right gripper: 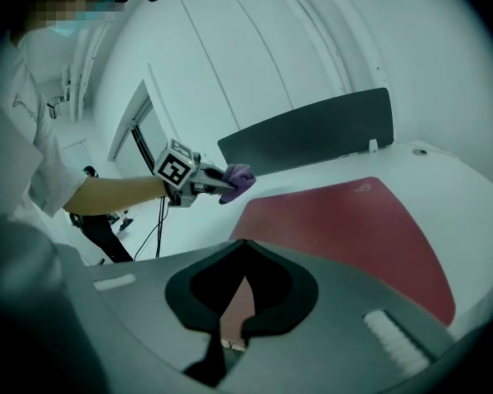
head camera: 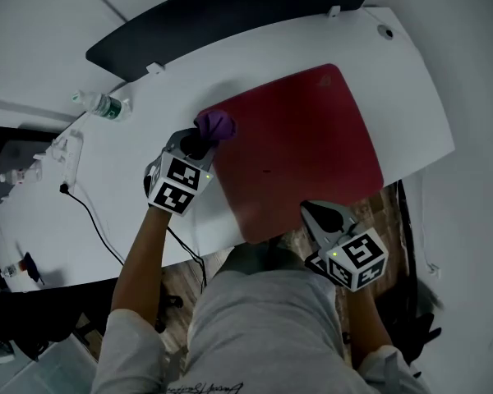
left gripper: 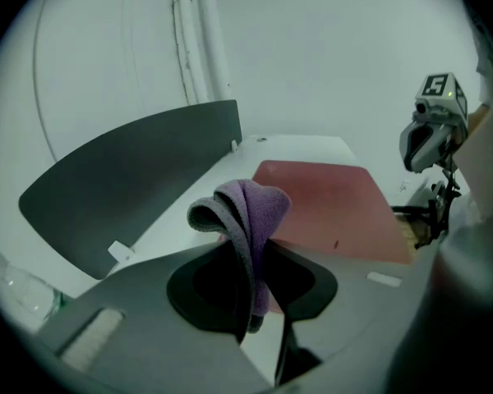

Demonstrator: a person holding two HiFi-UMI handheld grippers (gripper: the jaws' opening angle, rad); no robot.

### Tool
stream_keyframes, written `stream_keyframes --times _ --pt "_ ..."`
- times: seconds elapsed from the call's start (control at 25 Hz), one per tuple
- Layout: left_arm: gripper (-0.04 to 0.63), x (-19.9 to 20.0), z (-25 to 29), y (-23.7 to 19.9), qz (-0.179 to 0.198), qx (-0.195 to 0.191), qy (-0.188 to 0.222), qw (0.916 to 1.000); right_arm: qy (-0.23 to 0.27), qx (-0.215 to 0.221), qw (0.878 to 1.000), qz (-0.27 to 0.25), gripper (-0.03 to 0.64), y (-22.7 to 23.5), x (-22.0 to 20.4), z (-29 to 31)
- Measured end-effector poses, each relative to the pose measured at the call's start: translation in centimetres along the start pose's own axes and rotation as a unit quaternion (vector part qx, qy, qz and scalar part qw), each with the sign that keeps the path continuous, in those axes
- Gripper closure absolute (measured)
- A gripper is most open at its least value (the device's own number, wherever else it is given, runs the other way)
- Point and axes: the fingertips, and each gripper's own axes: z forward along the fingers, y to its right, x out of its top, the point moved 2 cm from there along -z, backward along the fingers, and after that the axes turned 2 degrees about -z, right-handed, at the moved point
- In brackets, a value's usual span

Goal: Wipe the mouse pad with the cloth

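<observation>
A dark red mouse pad lies on the white desk. My left gripper is shut on a bunched purple cloth, holding it at the pad's far left corner. In the left gripper view the cloth hangs folded between the jaws, with the pad just beyond it. My right gripper hovers over the pad's near edge, jaws together and holding nothing. The right gripper view shows the pad ahead, and the left gripper with the cloth at its far corner.
A dark curved partition runs along the desk's back edge. A plastic bottle lies at the far left, and a black cable crosses the desk's left part. Small items sit at the desk's left end. The desk's front edge is close to my body.
</observation>
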Motion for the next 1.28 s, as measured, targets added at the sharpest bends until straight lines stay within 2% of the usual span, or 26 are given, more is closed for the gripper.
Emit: stream_keyframes --times 0.16,0.44,0.76,1.04,1.28 --pt "0.494 -1.1 3.4 -2.0 0.039 0.004 -0.036 0.9986 -0.006 0.000 1.000 0.008 0.611 0.3 -0.2 1.0" --pt "0.494 -1.1 7.3 -5.0 0.055 -0.005 -0.067 0.9962 -0.013 -0.014 1.000 0.025 0.611 1.3 -0.7 1.5" --pt "0.494 0.0 10.9 -5.6 0.086 -0.029 -0.088 0.9920 -0.020 -0.029 0.998 0.044 0.610 1.9 -2.0 1.4" --pt "0.495 -0.6 11.7 -3.8 0.096 -0.050 -0.103 0.9888 -0.019 -0.033 0.998 0.052 0.611 2.1 -2.4 1.3" --pt "0.495 -1.4 10.6 -0.1 0.104 -0.070 -0.109 0.9861 -0.016 -0.027 0.998 0.049 0.611 2.0 -2.8 0.9"
